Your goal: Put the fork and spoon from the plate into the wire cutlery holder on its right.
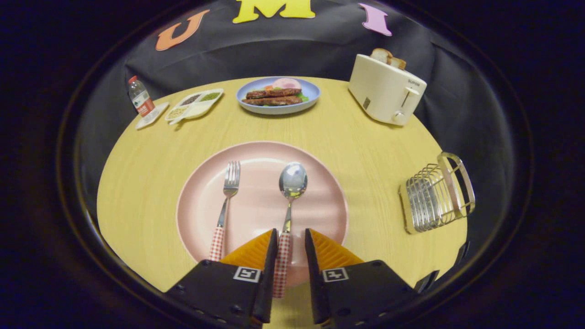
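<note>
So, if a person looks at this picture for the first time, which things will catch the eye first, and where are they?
First comes the pink plate in the middle of the wooden table, with a fork and a spoon lying side by side on it. The gripper is open around the spoon's checked handle, which lies against one finger. To the plate's right stands the wire cutlery holder, and beyond it a toaster with bread.

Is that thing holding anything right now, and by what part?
Nothing yet. The hand-held gripper is open, its fingers either side of the spoon handle; only one finger seems to touch it.
</note>
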Tool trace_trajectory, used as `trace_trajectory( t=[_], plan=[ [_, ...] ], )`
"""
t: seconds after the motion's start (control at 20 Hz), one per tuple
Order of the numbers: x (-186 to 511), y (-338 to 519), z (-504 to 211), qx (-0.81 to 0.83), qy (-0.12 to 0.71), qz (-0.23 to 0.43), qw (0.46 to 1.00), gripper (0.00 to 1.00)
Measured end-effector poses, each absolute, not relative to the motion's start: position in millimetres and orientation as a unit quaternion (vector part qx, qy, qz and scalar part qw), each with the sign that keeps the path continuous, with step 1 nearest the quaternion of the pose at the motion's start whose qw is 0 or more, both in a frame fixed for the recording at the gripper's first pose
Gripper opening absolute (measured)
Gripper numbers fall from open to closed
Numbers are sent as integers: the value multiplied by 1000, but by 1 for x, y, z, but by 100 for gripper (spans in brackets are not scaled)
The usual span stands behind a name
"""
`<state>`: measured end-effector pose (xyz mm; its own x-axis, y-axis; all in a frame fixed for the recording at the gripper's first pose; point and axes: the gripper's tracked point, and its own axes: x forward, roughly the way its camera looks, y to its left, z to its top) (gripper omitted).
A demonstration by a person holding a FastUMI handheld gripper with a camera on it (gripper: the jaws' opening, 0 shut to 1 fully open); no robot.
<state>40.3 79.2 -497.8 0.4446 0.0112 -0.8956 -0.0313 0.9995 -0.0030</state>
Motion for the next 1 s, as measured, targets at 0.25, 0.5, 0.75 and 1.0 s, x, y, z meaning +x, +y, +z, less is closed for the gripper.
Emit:
trace_trajectory(
  t=[0.25, 0.5, 0.75, 1.0],
  plan=[
    [39, 76, -492, -38, 529, 3, 848, 12],
    [32, 74, -473, -42, 522, 20, 852, 7],
    [27, 52, -428, -64, 492, 31, 868, 7],
    [26, 10, -386, -57, 479, 16, 876, 7]
  ],
)
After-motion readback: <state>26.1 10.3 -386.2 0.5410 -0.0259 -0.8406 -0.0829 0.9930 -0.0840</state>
